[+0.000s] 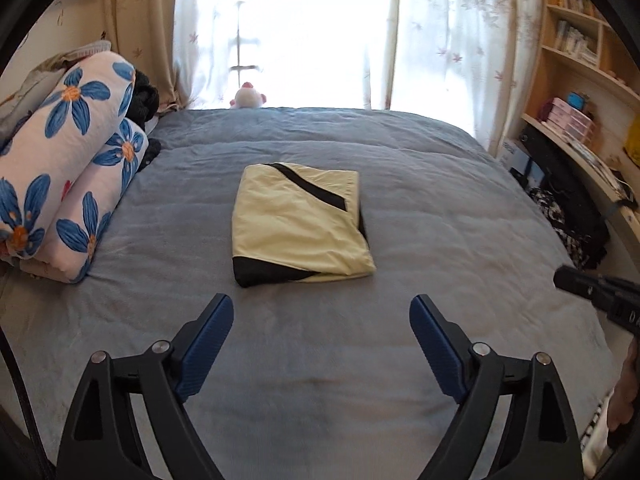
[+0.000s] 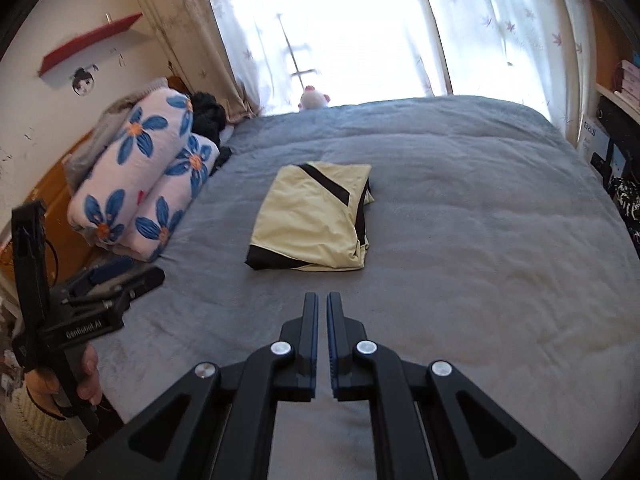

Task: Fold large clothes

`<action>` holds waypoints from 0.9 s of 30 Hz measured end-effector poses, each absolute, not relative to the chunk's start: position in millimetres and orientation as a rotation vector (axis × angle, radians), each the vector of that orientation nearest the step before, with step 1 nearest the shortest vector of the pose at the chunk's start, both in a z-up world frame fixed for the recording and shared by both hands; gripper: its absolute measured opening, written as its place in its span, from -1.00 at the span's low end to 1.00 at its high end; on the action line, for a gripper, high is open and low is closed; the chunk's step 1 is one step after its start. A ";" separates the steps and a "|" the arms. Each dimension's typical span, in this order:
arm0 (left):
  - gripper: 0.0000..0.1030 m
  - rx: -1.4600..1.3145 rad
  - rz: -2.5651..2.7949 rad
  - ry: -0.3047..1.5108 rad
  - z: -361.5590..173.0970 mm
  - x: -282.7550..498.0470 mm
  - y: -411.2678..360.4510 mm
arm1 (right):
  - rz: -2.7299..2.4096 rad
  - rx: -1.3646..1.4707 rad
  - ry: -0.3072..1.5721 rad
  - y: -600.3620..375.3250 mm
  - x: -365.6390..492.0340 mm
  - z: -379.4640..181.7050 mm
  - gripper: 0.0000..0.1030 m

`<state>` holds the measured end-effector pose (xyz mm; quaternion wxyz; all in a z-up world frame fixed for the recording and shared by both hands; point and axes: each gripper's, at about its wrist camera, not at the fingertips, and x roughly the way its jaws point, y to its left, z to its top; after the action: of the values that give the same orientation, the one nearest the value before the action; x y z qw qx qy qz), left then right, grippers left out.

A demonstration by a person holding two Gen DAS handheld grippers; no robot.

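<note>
Soft grey bedspread (image 1: 440, 208), sunlit curtains (image 1: 452, 40) far; folded yellow-and-black garment (image 1: 298, 224) mid-bed. Left gripper (image 1: 322, 312) wide, empty; right gripper (image 2: 322, 304) nearly closed, empty.

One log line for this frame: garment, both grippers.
garment: folded, flat on bed | left gripper: open, empty, clear of garment | right gripper: shut, empty, clear of garment

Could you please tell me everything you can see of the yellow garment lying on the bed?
The yellow garment is pale yellow, thin-looking cloth with black bands: one diagonal stripe across the top and a black near-left corner. It is folded into a compact, slightly wrinkled rectangle, lying flat near the middle of the grey bedspread. Nothing but the bedspread touches it.
</note>
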<state>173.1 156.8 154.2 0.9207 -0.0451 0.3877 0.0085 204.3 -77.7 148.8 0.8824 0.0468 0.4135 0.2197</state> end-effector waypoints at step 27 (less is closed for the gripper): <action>0.98 -0.123 0.102 0.793 52.4 -25.4 17.5 | 0.160 0.163 0.815 -153.3 0.8 46.2 0.81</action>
<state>-25.4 17.5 52.4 0.9193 -0.0600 0.3858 0.0499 0.8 -153.3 46.2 0.9119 0.0790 0.3952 0.0776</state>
